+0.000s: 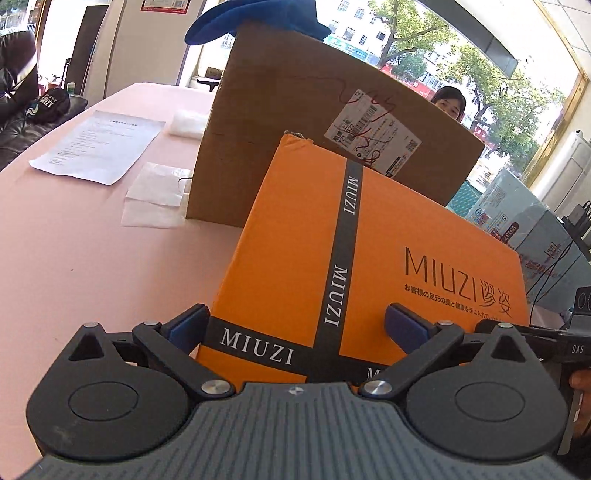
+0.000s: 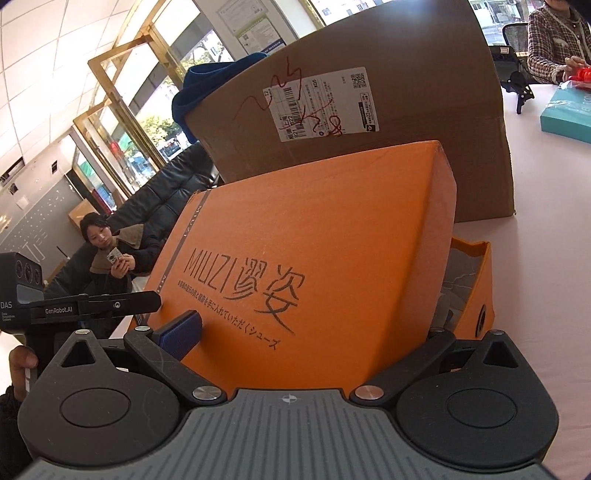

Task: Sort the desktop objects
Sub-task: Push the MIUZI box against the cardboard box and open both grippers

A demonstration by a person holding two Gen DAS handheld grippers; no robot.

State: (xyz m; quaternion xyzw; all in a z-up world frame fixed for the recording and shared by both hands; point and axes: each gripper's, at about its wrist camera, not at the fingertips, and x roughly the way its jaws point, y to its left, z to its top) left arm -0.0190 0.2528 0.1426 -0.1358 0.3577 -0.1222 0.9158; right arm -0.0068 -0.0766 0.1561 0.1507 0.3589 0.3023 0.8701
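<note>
Both claws are on the orange cardboard shoebox lid [image 1: 369, 258] with the black MIUZI band, which I see raised and tilted over the pink bench [image 1: 74, 258]. On my left claw [image 1: 297, 328] the blue pads stand wide, one at the lid's left edge and one on its face; whether they actually pinch the near rim I cannot tell. On my right claw [image 2: 314, 339] the left blue pad [image 2: 181, 334] lies against the printed top, while the other finger is hidden under the lid, so the claw appears closed on that edge. Below the lid sits the open orange box base [image 2: 476, 291] with crumpled paper inside. Just behind stands a large brown cardboard carton [image 1: 295, 129] with a blue cloth [image 1: 255, 18] on top.
</note>
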